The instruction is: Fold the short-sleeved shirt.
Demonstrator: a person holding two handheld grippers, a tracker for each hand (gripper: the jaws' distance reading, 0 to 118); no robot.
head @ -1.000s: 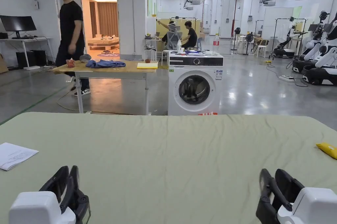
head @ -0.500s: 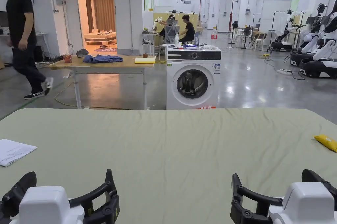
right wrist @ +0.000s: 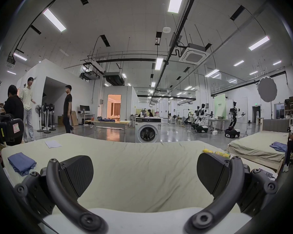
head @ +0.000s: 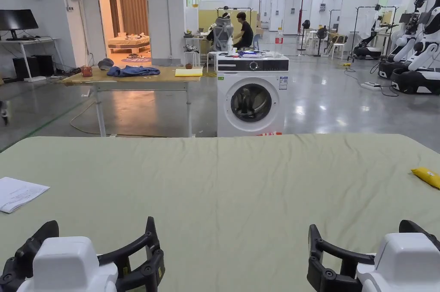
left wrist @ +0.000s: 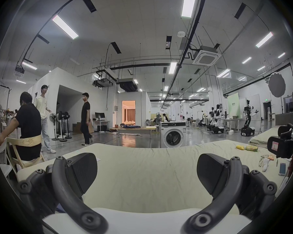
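Observation:
Both grippers hover low over the near edge of the pale green sheet [head: 223, 177]. My left gripper [head: 101, 224] is open, its black jaws spread wide with nothing between them, as its own view [left wrist: 146, 156] confirms. My right gripper [head: 359, 226] is open and empty too, jaws wide apart [right wrist: 145, 155]. A folded blue garment [right wrist: 21, 163] lies on the sheet at the far left of the right gripper view, apart from both grippers. No shirt lies between the jaws.
A white paper [head: 19, 194] lies at the sheet's left edge, a yellow packet [head: 425, 177] at its right edge. A phone [left wrist: 282, 168] and small items sit near the right side. Beyond stand a washing machine [head: 252, 93] and a wooden table [head: 172, 79].
Both grippers went from shut to wide open. A person walking left across the room has passed out of the head view. The head camera has tilted slightly.

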